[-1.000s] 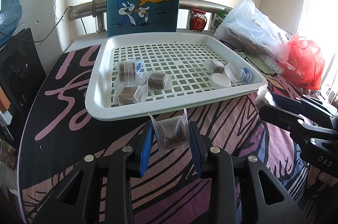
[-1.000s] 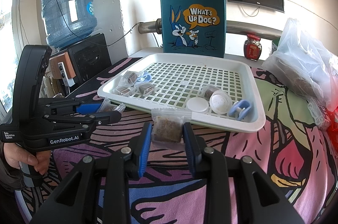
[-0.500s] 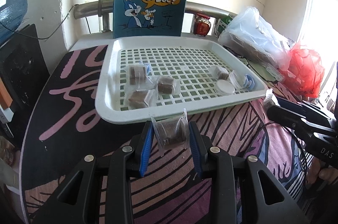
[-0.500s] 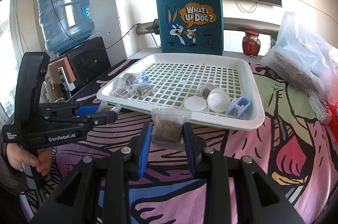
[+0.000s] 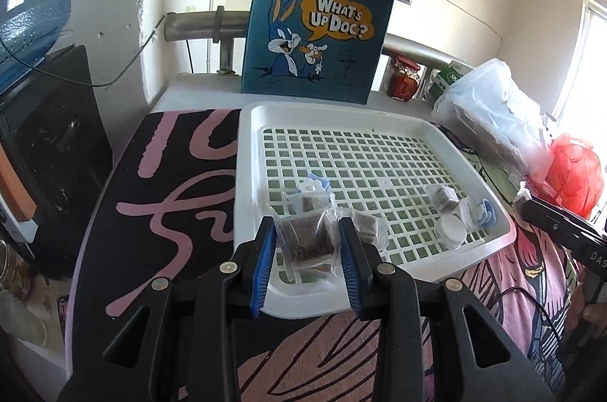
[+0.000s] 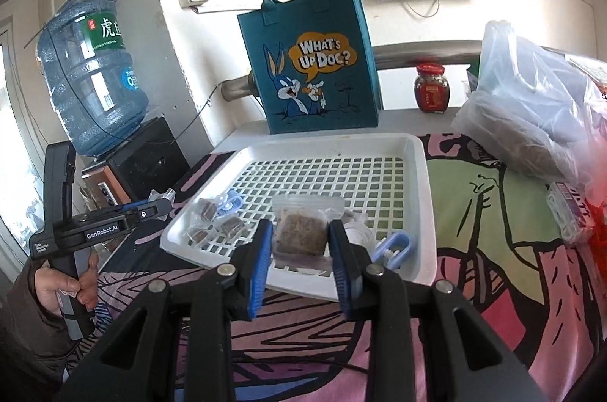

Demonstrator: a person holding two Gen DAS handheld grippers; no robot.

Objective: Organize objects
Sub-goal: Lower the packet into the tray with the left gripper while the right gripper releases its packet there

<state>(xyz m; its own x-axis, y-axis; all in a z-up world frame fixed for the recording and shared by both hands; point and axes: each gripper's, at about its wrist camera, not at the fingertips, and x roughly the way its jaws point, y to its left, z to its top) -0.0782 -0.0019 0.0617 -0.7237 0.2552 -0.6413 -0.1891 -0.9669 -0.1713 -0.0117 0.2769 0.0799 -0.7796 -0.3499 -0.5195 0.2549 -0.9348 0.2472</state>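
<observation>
The far half of the white tray (image 5: pixel 341 151) is lying bare, giving open room. Wrapped brown blocks (image 6: pixel 218 223) are crowding the tray's near left corner; a white cap (image 5: pixel 451 231) and blue clip (image 6: pixel 394 248) are occupying its near right corner. The blue tote bag (image 6: pixel 315 68) is standing just behind the tray, and a clear plastic bag (image 6: pixel 531 110) is bulking beside the tray's right rim.

Tray (image 5: pixel 250 144): white plastic, smooth, slight gloss. Tote bag (image 6: pixel 315 68): matt felt-like cloth. Packet (image 6: pixel 301 235): clear glossy film. Tablecloth (image 6: pixel 493 212): printed matt fabric.
</observation>
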